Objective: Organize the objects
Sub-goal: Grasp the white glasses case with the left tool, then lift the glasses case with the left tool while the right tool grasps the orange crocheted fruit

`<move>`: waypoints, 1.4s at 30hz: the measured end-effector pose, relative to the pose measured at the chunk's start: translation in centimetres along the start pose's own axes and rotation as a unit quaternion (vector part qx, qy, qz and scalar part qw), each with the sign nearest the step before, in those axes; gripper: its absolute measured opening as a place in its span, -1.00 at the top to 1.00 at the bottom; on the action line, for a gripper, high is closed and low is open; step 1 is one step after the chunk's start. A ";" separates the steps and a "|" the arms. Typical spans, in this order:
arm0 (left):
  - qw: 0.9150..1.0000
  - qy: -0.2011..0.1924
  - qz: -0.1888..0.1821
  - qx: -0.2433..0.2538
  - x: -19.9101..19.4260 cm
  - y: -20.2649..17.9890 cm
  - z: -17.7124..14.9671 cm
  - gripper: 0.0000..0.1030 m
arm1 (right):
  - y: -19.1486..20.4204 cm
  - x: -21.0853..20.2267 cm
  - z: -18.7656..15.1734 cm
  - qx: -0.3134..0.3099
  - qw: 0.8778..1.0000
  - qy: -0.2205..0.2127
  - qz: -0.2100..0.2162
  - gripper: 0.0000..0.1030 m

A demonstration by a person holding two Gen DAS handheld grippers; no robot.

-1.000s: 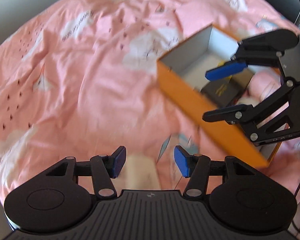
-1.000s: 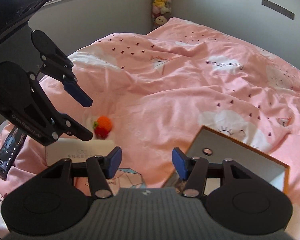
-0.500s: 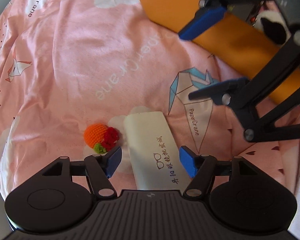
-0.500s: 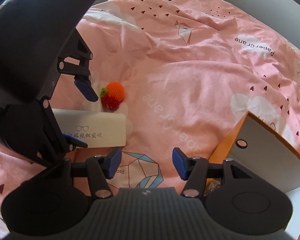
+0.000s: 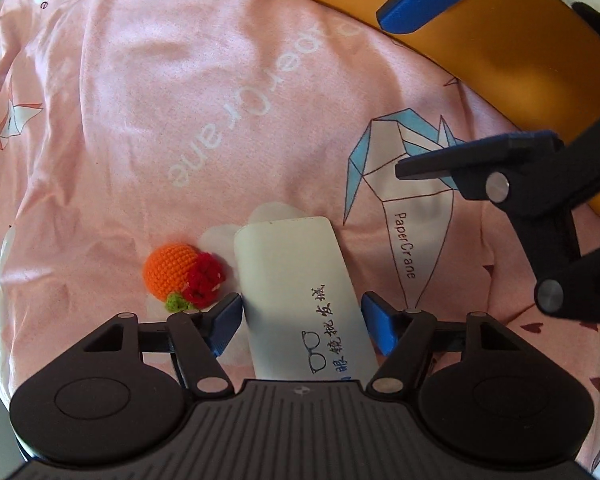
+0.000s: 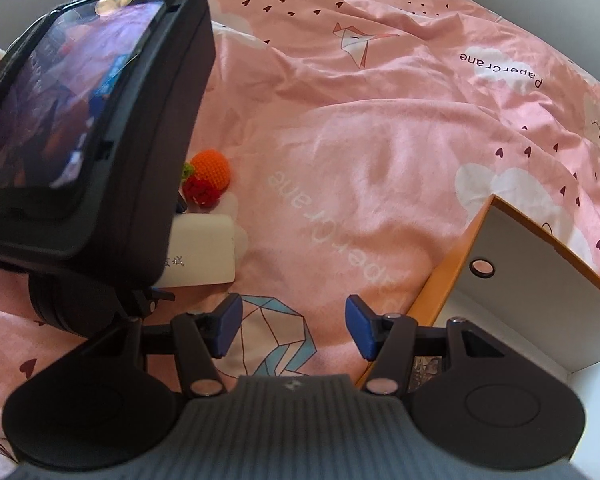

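Straddling the white glasses case (image 5: pixel 300 300) with the left gripper (image 5: pixel 302 328) — spread wide, not yet pinching — long axis running straight ahead between the pads.

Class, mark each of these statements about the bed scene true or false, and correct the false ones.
1. The white case lies between the open fingers of the left gripper. True.
2. The crocheted orange toy sits inside the orange box. False: it lies on the pink bedspread, beside the case.
3. The right gripper holds the case. False: it is open and empty over the bedspread.
4. The box stands open. True.
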State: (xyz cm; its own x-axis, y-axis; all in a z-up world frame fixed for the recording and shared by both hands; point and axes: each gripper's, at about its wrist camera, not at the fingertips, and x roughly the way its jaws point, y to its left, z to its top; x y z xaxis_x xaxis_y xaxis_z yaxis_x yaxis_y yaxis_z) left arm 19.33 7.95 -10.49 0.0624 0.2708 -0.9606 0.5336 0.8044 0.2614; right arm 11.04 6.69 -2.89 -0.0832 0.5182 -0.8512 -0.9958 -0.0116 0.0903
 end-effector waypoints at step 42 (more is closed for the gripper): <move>0.991 -0.061 -0.027 -0.112 -3.3 11.4 -6.8 -0.39 | 4.1 6.7 7.9 -0.097 0.992 -0.008 0.075 0.04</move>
State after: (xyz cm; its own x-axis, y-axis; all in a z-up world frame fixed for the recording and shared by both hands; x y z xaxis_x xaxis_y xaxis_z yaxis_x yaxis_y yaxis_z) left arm 19.46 19.81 -3.74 0.1485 0.1692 -0.9743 0.3381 0.9172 0.2109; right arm 6.71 16.86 -4.14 -0.2324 0.5111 -0.8275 -0.9607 -0.2537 0.1131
